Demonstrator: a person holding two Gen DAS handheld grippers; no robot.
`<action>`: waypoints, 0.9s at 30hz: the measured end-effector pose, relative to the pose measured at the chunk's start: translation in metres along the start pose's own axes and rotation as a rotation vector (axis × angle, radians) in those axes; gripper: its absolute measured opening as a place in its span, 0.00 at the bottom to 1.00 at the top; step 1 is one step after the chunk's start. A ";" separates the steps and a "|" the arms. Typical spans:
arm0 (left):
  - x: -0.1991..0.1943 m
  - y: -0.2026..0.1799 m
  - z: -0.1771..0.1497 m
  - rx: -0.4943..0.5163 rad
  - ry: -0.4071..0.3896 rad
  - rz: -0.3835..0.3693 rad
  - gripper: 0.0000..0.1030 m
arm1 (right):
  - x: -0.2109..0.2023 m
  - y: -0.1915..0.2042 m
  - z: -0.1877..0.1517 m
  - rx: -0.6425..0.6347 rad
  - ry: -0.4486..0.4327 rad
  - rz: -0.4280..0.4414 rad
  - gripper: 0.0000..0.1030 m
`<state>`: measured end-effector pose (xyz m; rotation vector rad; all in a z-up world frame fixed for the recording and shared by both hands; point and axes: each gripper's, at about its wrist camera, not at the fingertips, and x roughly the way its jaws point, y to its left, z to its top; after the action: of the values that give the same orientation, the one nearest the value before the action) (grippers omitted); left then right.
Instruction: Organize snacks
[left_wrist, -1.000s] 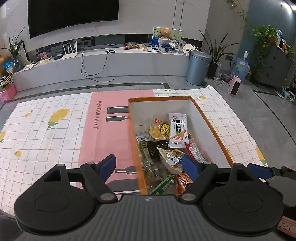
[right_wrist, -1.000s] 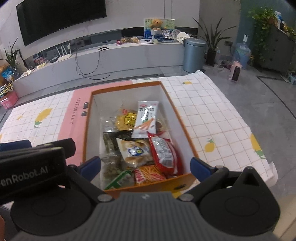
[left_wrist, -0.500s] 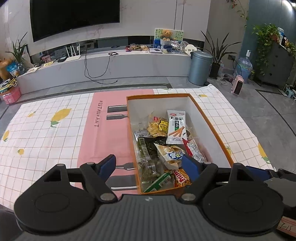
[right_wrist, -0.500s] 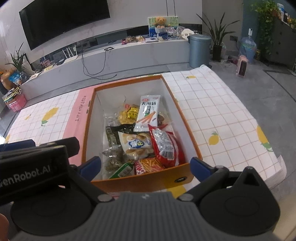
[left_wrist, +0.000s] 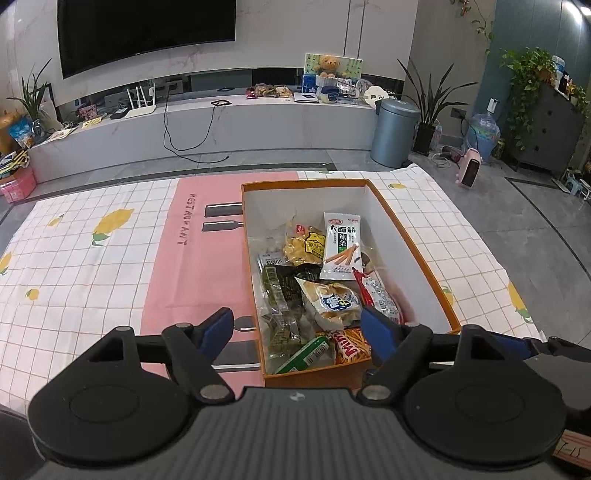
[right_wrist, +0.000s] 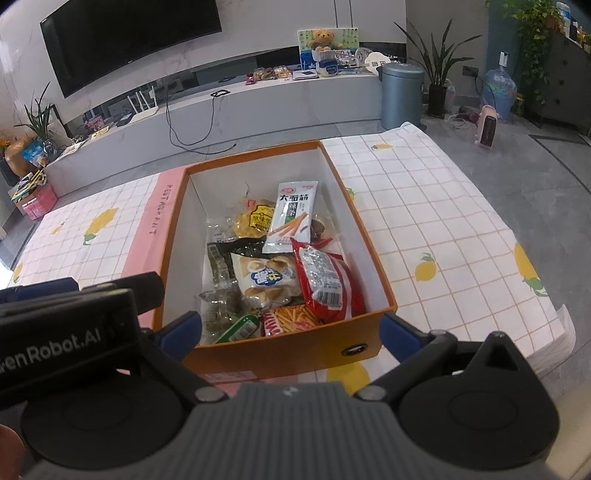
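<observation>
An orange box (left_wrist: 424, 254) (right_wrist: 288, 350) with white inner walls stands on the checked cloth and holds several snack packs. Among them are a white spicy-strip pack (left_wrist: 341, 245) (right_wrist: 293, 216), a red pack (right_wrist: 325, 282), a yellow pack (left_wrist: 303, 245) and a pale chip bag (left_wrist: 332, 301) (right_wrist: 266, 278). My left gripper (left_wrist: 297, 326) hovers open over the box's near left corner, holding nothing. My right gripper (right_wrist: 291, 326) is open above the box's near wall, also with nothing between its fingers. The left gripper's body (right_wrist: 74, 325) shows at the left of the right wrist view.
The white, pink and yellow checked cloth (left_wrist: 92, 266) (right_wrist: 443, 229) covers the table around the box. Beyond it lie a grey floor, a low TV bench (left_wrist: 221, 125), a grey bin (left_wrist: 393, 133), potted plants and a pink heater (left_wrist: 469, 171).
Both grippers have pulled back and risen from the box, so its near wall is now in view. Both stay open; the snacks have not moved.
</observation>
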<state>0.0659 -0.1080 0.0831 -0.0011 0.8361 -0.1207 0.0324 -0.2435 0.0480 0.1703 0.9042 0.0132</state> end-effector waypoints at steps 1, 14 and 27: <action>0.000 -0.001 0.000 0.000 0.001 0.000 0.89 | 0.000 -0.001 -0.001 0.000 0.000 -0.003 0.97; 0.001 -0.007 -0.004 0.024 0.005 0.015 0.88 | -0.001 -0.002 -0.004 -0.025 -0.006 -0.057 0.97; 0.001 -0.011 -0.005 0.027 -0.005 0.012 0.88 | -0.005 -0.004 -0.006 -0.036 -0.040 -0.087 0.97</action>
<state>0.0615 -0.1186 0.0795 0.0295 0.8292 -0.1203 0.0241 -0.2469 0.0477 0.0974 0.8702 -0.0546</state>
